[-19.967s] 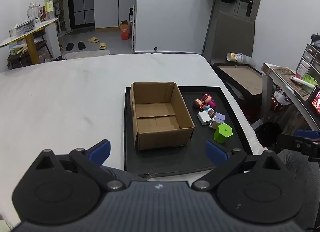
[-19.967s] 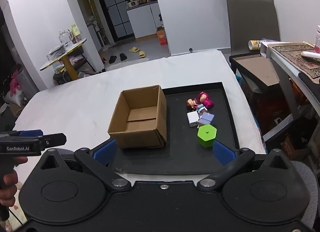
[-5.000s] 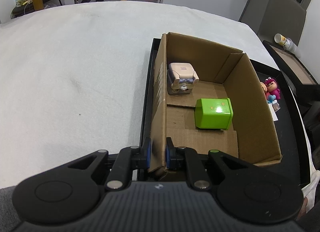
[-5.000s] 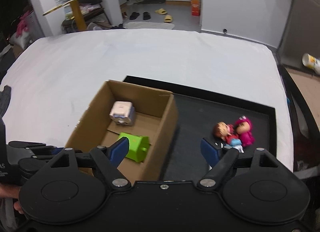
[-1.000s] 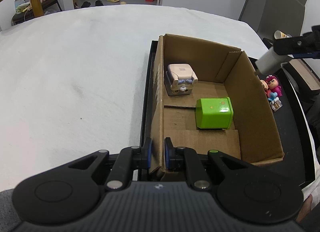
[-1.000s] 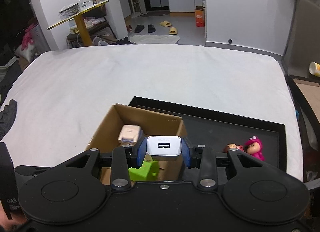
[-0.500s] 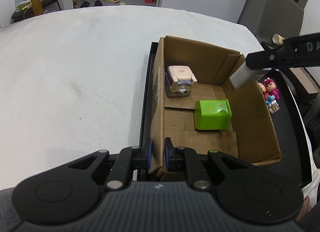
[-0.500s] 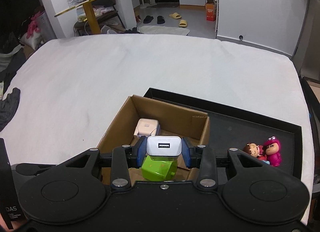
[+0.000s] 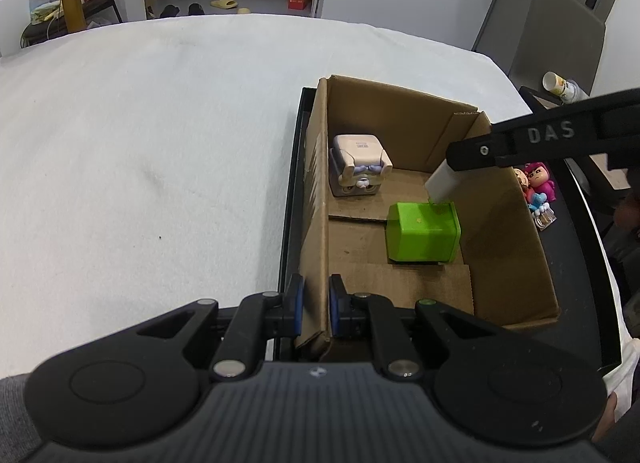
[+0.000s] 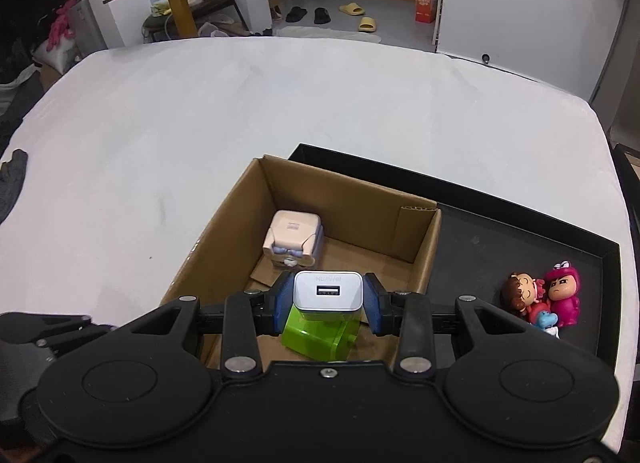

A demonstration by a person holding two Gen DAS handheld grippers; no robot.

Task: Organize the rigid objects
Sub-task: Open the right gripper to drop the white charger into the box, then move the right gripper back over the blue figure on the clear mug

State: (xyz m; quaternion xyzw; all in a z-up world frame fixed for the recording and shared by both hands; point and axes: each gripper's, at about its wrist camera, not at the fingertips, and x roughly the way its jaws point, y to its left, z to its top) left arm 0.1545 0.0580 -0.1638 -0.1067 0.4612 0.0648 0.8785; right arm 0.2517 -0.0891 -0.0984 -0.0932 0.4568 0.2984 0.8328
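My right gripper point(image 10: 327, 299) grasps the white plastic USB charger point(image 10: 327, 290) over the brown cardboard box point(image 9: 516, 219); left gripper point(image 9: 316, 305) clamps its near wall. 2 items inside, figurines point(image 10: 540, 299) left at the black tray's point(image 10: 520, 239) right edge.

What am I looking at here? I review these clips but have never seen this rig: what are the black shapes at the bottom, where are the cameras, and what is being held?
There is no robot. A person holds a pair of hand-operated tongs in each hand, and each carries a wide-angle camera looking along its two fingers. The black shapes at the bottom are the tongs' own bodies.

In the left camera's picture, the left tongs are shut on the near wall of a cardboard box, steadying it. The right tongs reach in from the right side.

In the right camera's picture, the right tongs grip a white USB charger above the box.

The box stands on a black tray on a white surface. Inside lie a green block and a small pale cube toy. Small cartoon figurines remain on the tray.
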